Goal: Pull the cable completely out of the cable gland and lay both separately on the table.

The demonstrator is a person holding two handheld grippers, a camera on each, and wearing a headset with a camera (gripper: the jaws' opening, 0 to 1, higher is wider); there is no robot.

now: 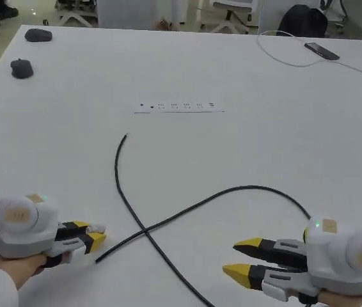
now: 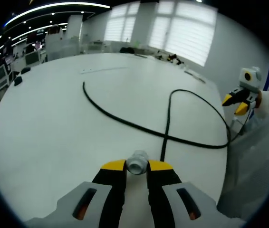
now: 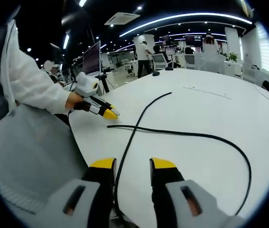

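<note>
A long black cable [image 1: 146, 231] lies on the white table [image 1: 283, 128], looped so that it crosses itself. One of its ends rests just in front of my left gripper [image 1: 95, 235], apart from the gland. At the lower left that gripper is shut on a small white cable gland [image 2: 137, 164], pinched between its yellow tips. The cable [image 2: 166, 136] runs on beyond the gland. My right gripper [image 1: 241, 258] sits open at the lower right. A stretch of the cable [image 3: 135, 128] passes between its parted jaws toward the table edge. In the right gripper view the left gripper [image 3: 108, 113] hovers by the cable end.
A white power strip [image 1: 180, 107] lies flat mid-table. A dark mouse [image 1: 21, 68] and another dark object [image 1: 38, 35] sit far left. A phone [image 1: 322, 51] with a thin white lead is far right. Office chairs stand beyond the table.
</note>
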